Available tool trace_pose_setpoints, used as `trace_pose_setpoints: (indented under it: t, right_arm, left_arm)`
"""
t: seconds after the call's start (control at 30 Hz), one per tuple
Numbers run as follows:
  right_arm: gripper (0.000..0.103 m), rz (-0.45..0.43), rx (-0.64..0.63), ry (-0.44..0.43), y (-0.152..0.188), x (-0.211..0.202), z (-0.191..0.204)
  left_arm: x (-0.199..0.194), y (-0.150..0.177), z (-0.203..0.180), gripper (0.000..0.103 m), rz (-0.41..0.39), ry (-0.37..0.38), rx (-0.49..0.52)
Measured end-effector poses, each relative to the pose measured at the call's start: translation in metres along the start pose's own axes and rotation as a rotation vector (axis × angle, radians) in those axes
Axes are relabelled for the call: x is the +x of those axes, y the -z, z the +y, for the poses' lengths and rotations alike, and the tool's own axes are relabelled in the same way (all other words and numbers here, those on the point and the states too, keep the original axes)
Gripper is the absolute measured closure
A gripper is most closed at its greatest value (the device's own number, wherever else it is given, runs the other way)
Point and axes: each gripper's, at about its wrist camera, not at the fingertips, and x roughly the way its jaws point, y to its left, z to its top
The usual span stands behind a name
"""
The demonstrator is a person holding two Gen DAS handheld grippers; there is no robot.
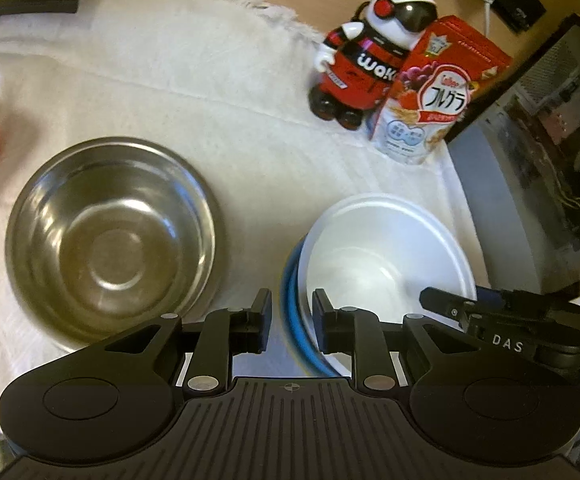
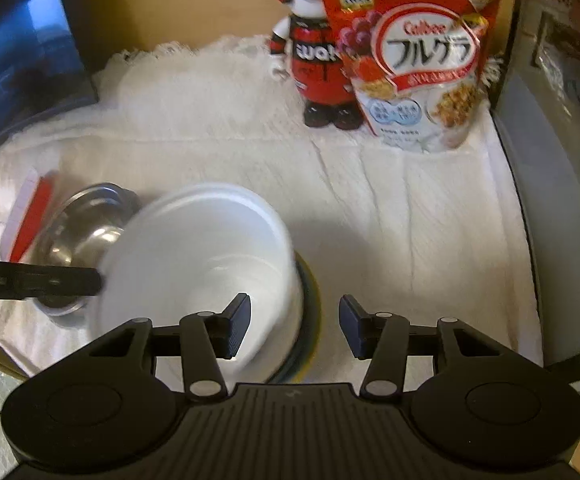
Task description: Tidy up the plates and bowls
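Both grippers point steeply downward: left gripper (image 1: 290,322) fingers narrowly parted, right gripper (image 2: 294,326) fingers wider (its tip shows at 3 o'clock in the left view).

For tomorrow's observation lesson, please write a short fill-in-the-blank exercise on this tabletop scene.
1. The white bowl sits on a stack of ____.
2. The empty bowl to its left in the left wrist view is made of ____.
3. The toy figure stands beside a bag of ____.
4. The right gripper has its jaws ____.

Missing words: plates; metal; cereal; open
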Motion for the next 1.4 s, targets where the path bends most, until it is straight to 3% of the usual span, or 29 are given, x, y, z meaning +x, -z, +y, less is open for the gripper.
trace_pose_setpoints:
  t: [0.2, 0.4, 0.83, 1.0, 1.13, 1.27, 1.4]
  right_arm:
    - [0.05, 0.018, 0.033, -0.004, 0.006, 0.007, -0.009]
    - [0.05, 0.053, 0.083, -0.052, 0.009, 0.014, -0.013]
    - [0.047, 0.098, 0.207, -0.105, 0.013, 0.037, -0.021]
    - [0.044, 0.128, 0.306, -0.121, 0.014, 0.055, -0.025]
    - [0.044, 0.137, 0.327, -0.114, 0.02, 0.06, -0.016]
    - [0.044, 0.153, 0.367, -0.137, 0.026, 0.061, -0.014]
    - [0.044, 0.167, 0.384, -0.171, 0.029, 0.062, -0.014]
  left_arm:
    - [-0.003, 0.003, -0.005, 0.073, -0.005, 0.007, 0.011]
    - [0.004, 0.003, 0.0, 0.073, 0.035, 0.066, -0.034]
    - [0.038, -0.006, -0.004, 0.07, 0.072, 0.02, -0.049]
    - [0.05, -0.012, 0.0, 0.061, 0.117, 0.017, -0.005]
    - [0.063, -0.016, -0.001, 0.066, 0.163, 0.058, 0.042]
    - [0.074, -0.015, -0.006, 0.064, 0.196, 0.065, 0.101]
    - [0.078, -0.014, -0.009, 0.059, 0.198, 0.055, 0.088]
